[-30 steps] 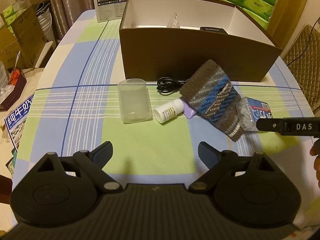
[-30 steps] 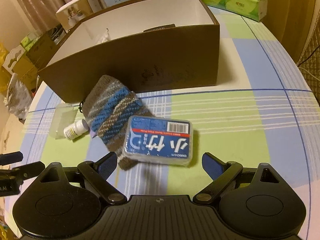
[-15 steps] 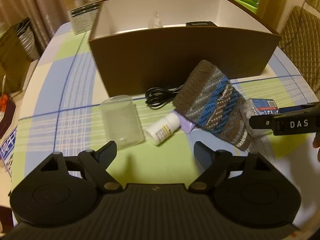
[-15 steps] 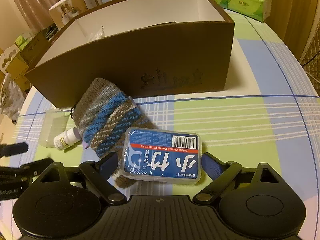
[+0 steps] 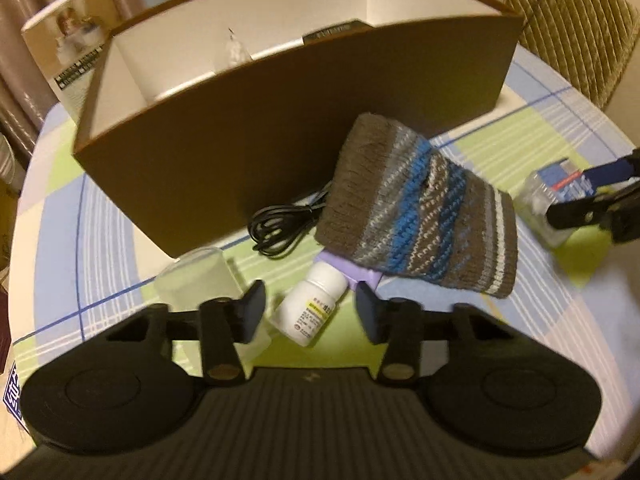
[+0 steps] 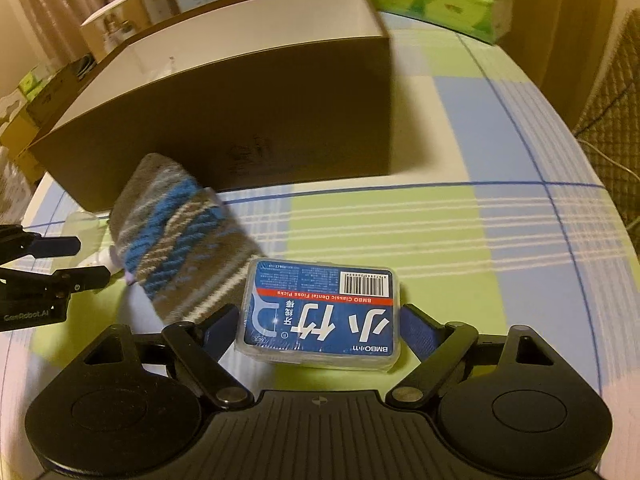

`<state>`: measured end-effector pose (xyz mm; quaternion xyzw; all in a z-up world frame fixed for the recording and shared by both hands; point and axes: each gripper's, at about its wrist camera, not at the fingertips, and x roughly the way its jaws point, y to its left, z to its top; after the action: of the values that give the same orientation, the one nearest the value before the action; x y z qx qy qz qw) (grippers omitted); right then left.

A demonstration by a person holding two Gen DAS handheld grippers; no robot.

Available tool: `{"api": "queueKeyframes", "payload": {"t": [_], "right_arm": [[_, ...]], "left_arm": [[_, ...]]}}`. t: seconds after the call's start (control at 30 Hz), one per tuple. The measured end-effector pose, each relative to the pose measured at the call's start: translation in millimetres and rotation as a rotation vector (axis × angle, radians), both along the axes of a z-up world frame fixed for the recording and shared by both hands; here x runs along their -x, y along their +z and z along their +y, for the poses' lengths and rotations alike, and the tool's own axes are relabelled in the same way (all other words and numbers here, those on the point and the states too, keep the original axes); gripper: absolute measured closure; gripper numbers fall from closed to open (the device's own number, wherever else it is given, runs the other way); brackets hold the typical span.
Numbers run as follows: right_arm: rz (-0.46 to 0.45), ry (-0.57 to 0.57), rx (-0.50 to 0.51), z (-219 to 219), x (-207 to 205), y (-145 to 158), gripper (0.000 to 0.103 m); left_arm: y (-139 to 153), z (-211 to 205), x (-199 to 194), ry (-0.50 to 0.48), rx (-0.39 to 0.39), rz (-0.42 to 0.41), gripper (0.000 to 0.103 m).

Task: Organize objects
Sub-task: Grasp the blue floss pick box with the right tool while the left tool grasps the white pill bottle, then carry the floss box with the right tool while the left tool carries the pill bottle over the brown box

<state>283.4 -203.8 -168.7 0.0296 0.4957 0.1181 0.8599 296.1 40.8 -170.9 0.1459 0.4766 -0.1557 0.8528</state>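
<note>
A white pill bottle (image 5: 311, 307) lies on the checked tablecloth between the open jaws of my left gripper (image 5: 310, 312). A clear plastic cup (image 5: 200, 276) lies to its left, and a striped knit pouch (image 5: 416, 216) lies over a purple item (image 5: 358, 270) to its right. A blue dental floss pick box (image 6: 322, 316) lies between the open jaws of my right gripper (image 6: 314, 330), close to both pads. The pouch (image 6: 180, 236) lies left of the box. A large brown open box (image 5: 280, 128) stands behind them all.
A coiled black cable (image 5: 280, 224) lies against the brown box front. Inside the brown box are a clear bag (image 5: 234, 50) and a black item (image 5: 332, 32). Green tissue packs (image 6: 432, 0) stand at the back right. A woven chair (image 5: 572, 28) stands beyond the table edge.
My left gripper has moved forward and right until its jaws flank the pill bottle. My right gripper has moved forward until the floss box sits between its jaws.
</note>
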Motion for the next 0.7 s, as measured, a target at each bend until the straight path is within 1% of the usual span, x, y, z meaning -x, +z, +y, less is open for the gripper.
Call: {"api": "queueKeyframes", "payload": {"t": [0.03, 0.1, 0.13, 0.27, 0.37, 0.5, 0.63, 0.7], "right_arm": [[0.001, -0.009, 0.000, -2.6, 0.4, 0.2, 0.019], [0.005, -0.021, 0.000, -7.1, 0.4, 1.3, 0.019], [0.007, -0.025, -0.001, -8.8, 0.8, 1.7, 0.019], [0.008, -0.023, 0.003, -9.0, 0.1, 2.6, 0.019], [0.002, -0.008, 0.030, -4.3, -1.1, 2.2, 0.019], [0.015, 0.009, 0.059, 2.2, -4.8, -3.5, 0.019], [-0.004, 0.029, 0.098, 8.0, -4.5, -6.5, 0.019], [-0.003, 0.032, 0.099, 7.5, -4.9, -6.7, 0.019]], "left_arm": [[-1.8, 0.0, -0.9, 0.005, 0.004, 0.013, 0.074], [-3.3, 0.9, -0.2, 0.023, 0.022, 0.028, 0.080], [-4.2, 2.6, 0.9, 0.037, 0.034, 0.038, 0.081], [-6.9, 5.5, 3.0, 0.115, 0.087, 0.065, 0.081], [-7.0, 6.7, -1.1, 0.175, 0.116, 0.079, 0.081], [-8.6, 5.4, -5.1, 0.230, 0.110, 0.095, 0.081], [-8.6, 3.5, -3.3, 0.250, 0.110, 0.094, 0.081], [-8.4, 4.1, -1.4, 0.268, 0.109, 0.099, 0.081]]}}
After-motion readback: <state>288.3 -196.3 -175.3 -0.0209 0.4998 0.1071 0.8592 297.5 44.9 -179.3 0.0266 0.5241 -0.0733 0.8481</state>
